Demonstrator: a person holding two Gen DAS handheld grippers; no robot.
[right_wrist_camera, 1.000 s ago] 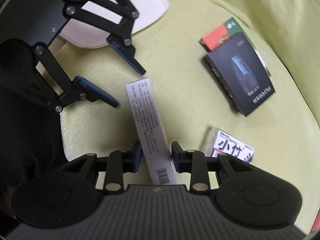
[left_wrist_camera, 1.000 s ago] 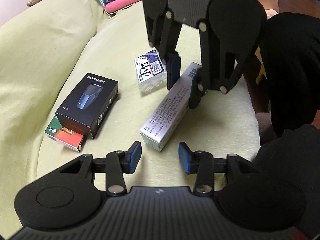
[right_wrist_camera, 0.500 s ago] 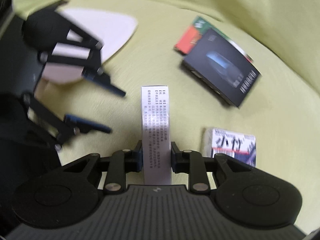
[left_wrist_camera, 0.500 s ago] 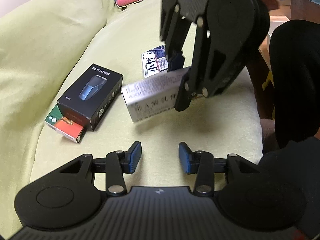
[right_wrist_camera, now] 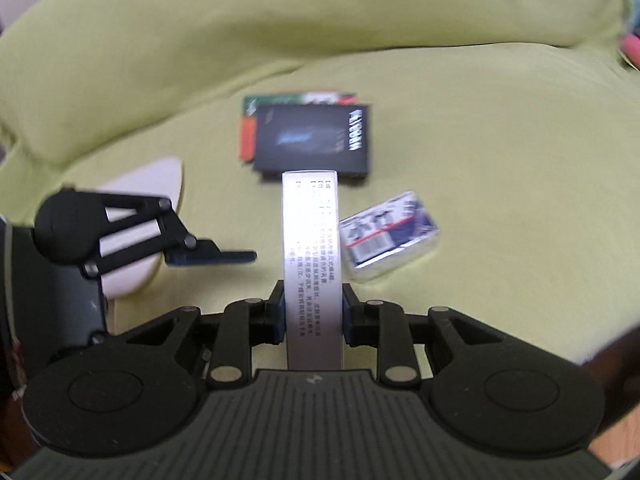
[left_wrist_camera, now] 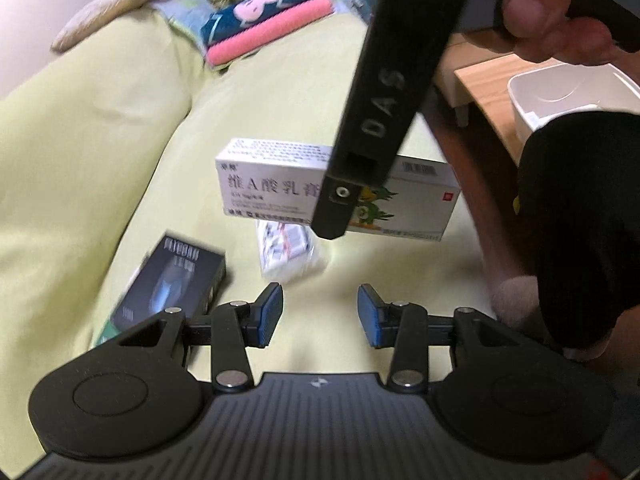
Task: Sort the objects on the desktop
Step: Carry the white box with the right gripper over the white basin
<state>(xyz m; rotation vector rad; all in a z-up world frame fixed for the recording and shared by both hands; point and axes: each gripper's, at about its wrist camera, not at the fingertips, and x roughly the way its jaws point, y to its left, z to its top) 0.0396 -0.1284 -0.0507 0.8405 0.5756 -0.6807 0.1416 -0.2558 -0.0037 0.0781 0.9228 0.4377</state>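
My right gripper [right_wrist_camera: 313, 314] is shut on a long silver ointment box [right_wrist_camera: 312, 248] and holds it in the air above the yellow-green sofa seat. In the left wrist view that same ointment box [left_wrist_camera: 276, 184] hangs level, partly hidden by the right gripper's black handle. Below it lies a small tissue pack [left_wrist_camera: 290, 254], also seen as the tissue pack [right_wrist_camera: 388, 236] in the right wrist view. A black shaver box [left_wrist_camera: 172, 288] rests on a red and green carton at the left. My left gripper [left_wrist_camera: 320, 316] stands open, low over the seat, with nothing between its fingers.
A white bin [left_wrist_camera: 568, 96] sits on a wooden table [left_wrist_camera: 488, 84] to the right of the sofa. A pink and blue folded cloth [left_wrist_camera: 268, 20] lies at the sofa's far end. A person's dark-clothed leg [left_wrist_camera: 580, 216] fills the right side. A white pad [right_wrist_camera: 148, 184] lies beside the left gripper.
My right gripper has lifted the ointment box off the seat and turned it level in the air. The tissue pack beneath it is now uncovered. The left gripper has stayed open.
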